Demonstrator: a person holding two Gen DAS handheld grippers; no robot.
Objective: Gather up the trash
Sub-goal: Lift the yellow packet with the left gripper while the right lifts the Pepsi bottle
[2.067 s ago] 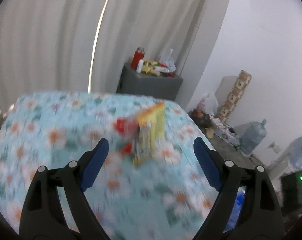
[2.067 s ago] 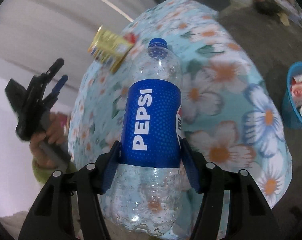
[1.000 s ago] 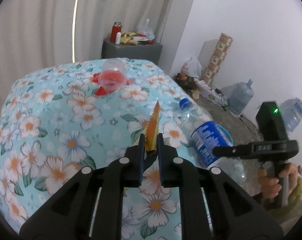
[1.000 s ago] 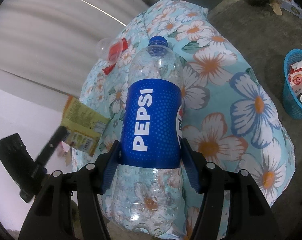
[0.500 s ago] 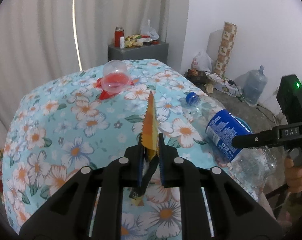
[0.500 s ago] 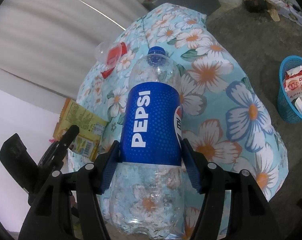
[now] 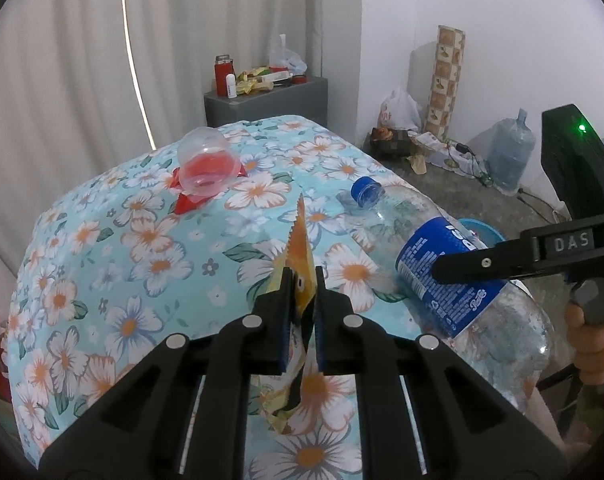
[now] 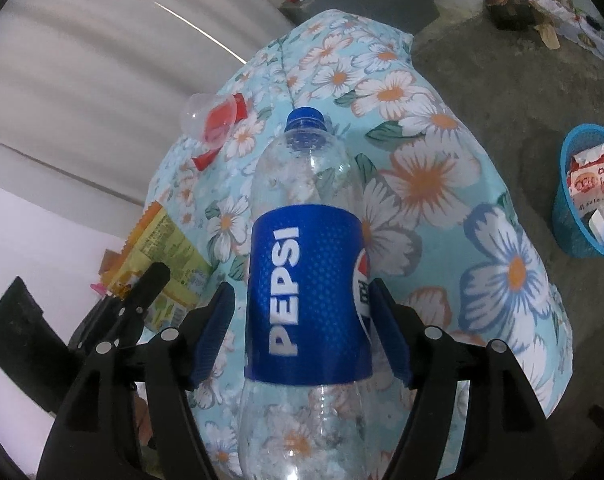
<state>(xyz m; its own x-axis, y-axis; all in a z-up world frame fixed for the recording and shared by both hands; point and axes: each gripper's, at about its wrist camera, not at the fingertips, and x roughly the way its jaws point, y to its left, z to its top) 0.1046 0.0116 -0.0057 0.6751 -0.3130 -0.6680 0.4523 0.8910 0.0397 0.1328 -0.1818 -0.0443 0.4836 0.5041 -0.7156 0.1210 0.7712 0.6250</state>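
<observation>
**A:** In the left wrist view, what are the left tongs doing?

**B:** They are clenched on a yellow snack wrapper. It stands edge-on between the pads with its serrated end up, lifted above the flowered desk. To the right, the Pepsi bottle lies aslant with its blue cap over the desk and its base out past the edge. A strip of the blue basket shows just behind it.

**A:** Is anything left on the desk?

**B:** A clear plastic dome sits on something red at the far side, well apart from both tongs.

**A:** And the right wrist view?

**B:** The right tongs have the bottle between their jaws, and the pads sit at the sides of the label. The jaws have just been opening a little, though the bottle looks gripped rather than let go. Its long axis runs straight along the tongs, cap pointing away.

**A:** Where is the basket from there?

**B:** It is on the floor, off to the right beyond the desk edge, with cartons already inside. The right hand is probably the nearer one, so the bottle would swing right and go down. The wrapper is at the far left of this view, on the opposite side from the basket.
</observation>
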